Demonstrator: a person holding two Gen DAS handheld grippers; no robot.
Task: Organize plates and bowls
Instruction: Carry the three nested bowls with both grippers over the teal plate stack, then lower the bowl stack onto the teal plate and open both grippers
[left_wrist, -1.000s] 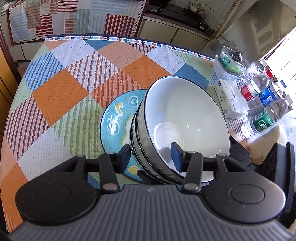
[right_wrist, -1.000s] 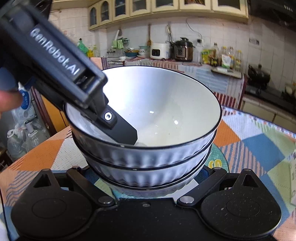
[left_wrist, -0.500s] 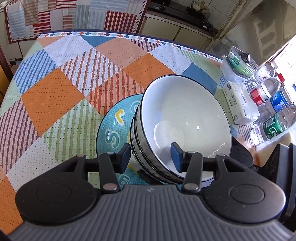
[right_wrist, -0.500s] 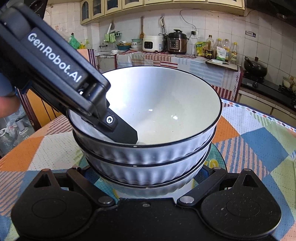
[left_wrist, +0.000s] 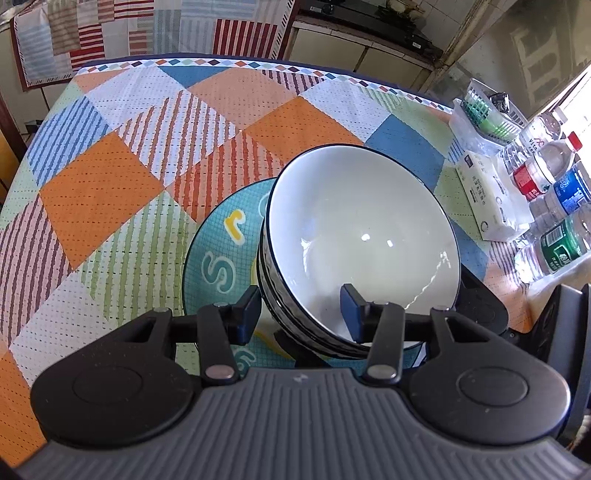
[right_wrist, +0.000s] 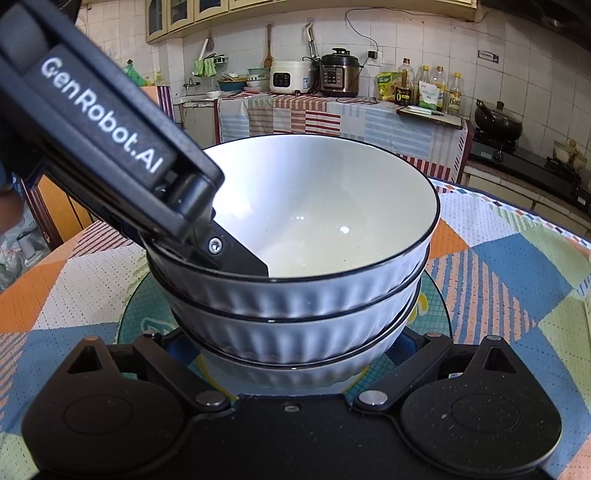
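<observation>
Three white ribbed bowls with dark rims are nested in a stack (left_wrist: 362, 229) (right_wrist: 332, 221), tilted over a teal plate with letters (left_wrist: 221, 251) (right_wrist: 147, 306) on the patchwork tablecloth. My left gripper (left_wrist: 301, 306) is shut on the stack's near wall, one pad outside and one inside the top bowl; the inner finger (right_wrist: 243, 258) shows in the right wrist view. My right gripper (right_wrist: 295, 343) is spread wide around the lowest bowl, with a pad against each side. Its fingertips are mostly hidden under the bowls.
Several water bottles (left_wrist: 554, 206), a white tissue pack (left_wrist: 487, 192) and a plastic basket (left_wrist: 484, 114) line the table's right side. The tablecloth (left_wrist: 110, 184) stretches left and back to its far edge. A counter with cookers (right_wrist: 314, 74) stands beyond.
Both grippers and the bowl stack have sunk a little toward the table, and the plate looks closer. Neither grip has changed.
</observation>
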